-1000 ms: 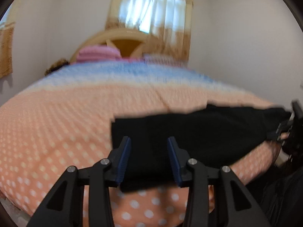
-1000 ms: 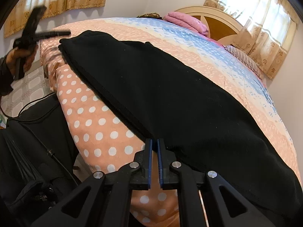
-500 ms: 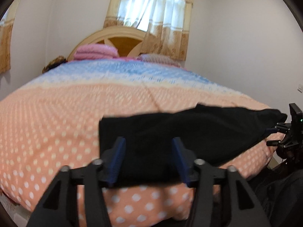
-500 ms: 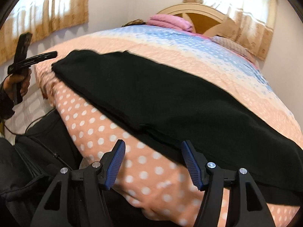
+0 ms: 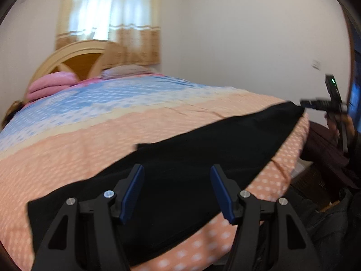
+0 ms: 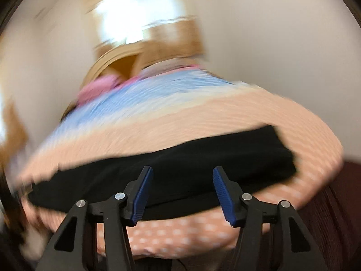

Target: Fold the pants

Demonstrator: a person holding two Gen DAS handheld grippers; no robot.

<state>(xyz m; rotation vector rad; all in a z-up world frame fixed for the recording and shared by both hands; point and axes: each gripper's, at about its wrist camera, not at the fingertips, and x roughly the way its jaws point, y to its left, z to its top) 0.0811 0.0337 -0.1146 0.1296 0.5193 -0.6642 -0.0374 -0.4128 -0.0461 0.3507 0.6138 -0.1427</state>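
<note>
Swung away from the hem: right tongs [image 6: 180, 194], pressed together a second ago, now spread wide, gripping nothing, view badly blurred. Left tongs [image 5: 177, 192] likewise spread, hovering over the black pants [image 5: 203, 158]. Pants laid flat along the near edge of the polka-dot bed [image 5: 112, 135], untouched by either.

Right wrist view: whole frame motion-blurred; bed [image 6: 203, 122] dots smeared, headboard [image 6: 117, 61] and window [image 6: 133, 20] indistinct. Pants [image 6: 180, 164] left end lost in blur. Left wrist view: pants [image 5: 203, 162] near edge hidden behind left gripper [image 5: 178, 194]; right gripper [image 5: 315, 104] small, blurred, jaw state unreadable; bed [image 5: 112, 135] cut at left edge.
</note>
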